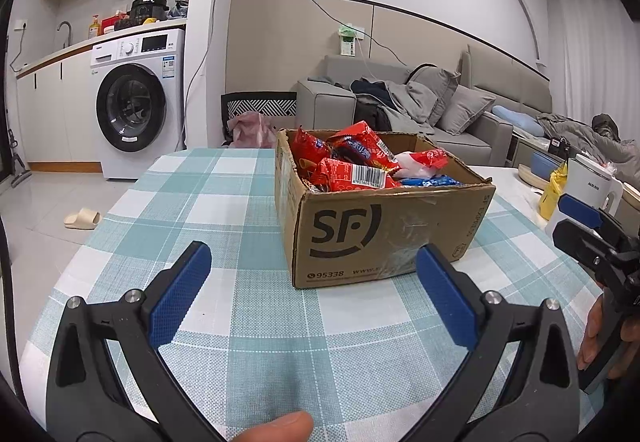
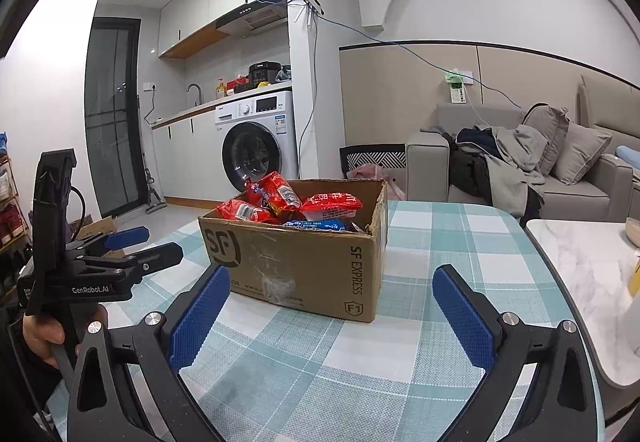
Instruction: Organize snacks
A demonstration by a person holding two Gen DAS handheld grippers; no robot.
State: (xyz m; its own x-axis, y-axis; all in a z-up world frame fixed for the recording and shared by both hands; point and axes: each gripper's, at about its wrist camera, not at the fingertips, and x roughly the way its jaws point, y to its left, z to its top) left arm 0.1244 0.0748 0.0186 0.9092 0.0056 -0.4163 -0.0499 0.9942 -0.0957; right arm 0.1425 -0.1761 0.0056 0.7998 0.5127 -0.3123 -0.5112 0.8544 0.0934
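Observation:
A brown SF cardboard box stands on a teal checked tablecloth; it also shows in the right wrist view. It holds several red snack packets and a blue one. My left gripper is open and empty, just in front of the box. My right gripper is open and empty, near the box's front corner. Each gripper shows in the other's view: the right one, the left one.
A white marble side table adjoins the checked table on the right, with a white kettle and a yellow bag on it. A grey sofa with clothes stands behind. A washing machine is at back left.

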